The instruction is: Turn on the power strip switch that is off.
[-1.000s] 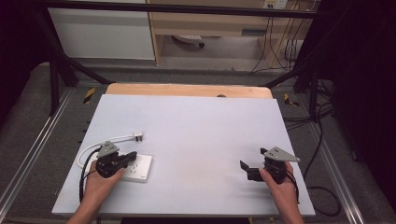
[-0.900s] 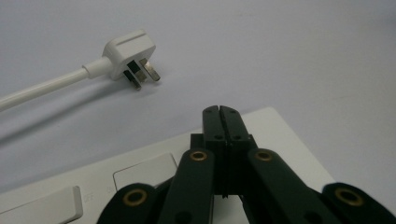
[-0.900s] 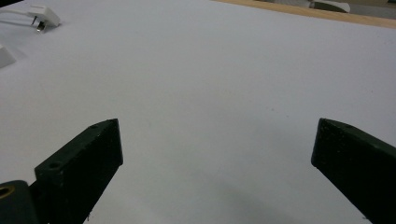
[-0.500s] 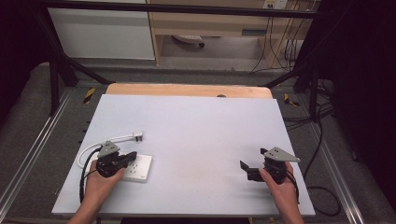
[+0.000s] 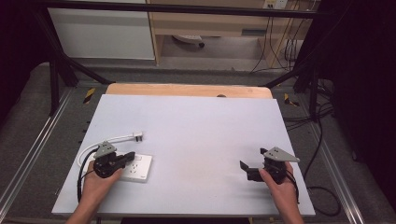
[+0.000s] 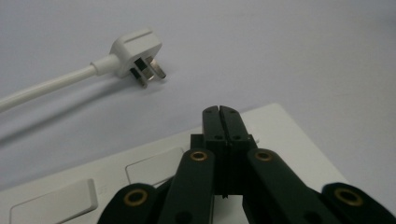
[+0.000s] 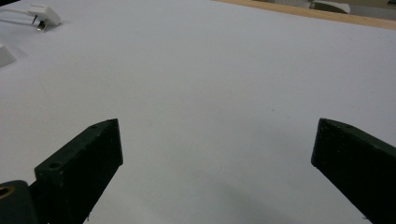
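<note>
Socket plate (image 5: 135, 168) lies on table (image 5: 196, 130), near front left corner. Plug (image 5: 137, 136) on its cable (image 5: 100, 143) lies just behind plate, apart from it. Left gripper (image 5: 128, 157) rests over plate, jaws together. Right gripper (image 5: 250, 164) sits well apart at front right, jaws spread over bare tabletop.

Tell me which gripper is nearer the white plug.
Left. The left gripper sits shut over the socket plate, just below the white plug. The right gripper rests open far across the table.
</note>
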`<state>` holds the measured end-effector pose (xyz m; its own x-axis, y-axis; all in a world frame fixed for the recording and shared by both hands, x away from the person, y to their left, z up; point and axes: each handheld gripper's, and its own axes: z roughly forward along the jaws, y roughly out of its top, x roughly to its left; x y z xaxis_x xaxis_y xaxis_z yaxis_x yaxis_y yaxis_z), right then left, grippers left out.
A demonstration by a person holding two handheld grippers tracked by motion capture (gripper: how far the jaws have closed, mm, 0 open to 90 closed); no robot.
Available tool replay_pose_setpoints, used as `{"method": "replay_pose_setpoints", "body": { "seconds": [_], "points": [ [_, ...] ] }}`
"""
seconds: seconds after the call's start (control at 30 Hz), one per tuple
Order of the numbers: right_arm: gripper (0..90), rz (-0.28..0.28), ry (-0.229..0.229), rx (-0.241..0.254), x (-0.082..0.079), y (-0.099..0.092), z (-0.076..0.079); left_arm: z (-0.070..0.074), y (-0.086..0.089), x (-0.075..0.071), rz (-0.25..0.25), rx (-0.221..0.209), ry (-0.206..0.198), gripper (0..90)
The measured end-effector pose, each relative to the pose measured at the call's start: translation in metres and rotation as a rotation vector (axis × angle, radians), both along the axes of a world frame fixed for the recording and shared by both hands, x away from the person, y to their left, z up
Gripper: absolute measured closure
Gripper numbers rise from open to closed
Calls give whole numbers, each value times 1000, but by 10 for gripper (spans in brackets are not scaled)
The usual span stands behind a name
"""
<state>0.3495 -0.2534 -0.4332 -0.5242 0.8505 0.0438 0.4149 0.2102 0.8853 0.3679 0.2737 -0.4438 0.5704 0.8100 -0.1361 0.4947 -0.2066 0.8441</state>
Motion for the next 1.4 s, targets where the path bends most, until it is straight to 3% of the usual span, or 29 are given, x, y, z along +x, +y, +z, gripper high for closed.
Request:
{"method": "replay_pose_setpoints", "body": {
  "seconds": [0.33,0.77,1.0,1.4],
  "points": [
    [25,-1,-1,-1,0,0,0,4,-3,1,-1,-54,-34,900],
    [25,-2,-1,-3,0,0,0,5,-5,2,-8,-83,-58,900],
    [25,-2,0,-1,0,0,0,8,-8,2,-18,-100,-90,788],
    [25,-2,0,-1,0,0,0,15,-13,3,2,-131,-126,438]
  ]
}}
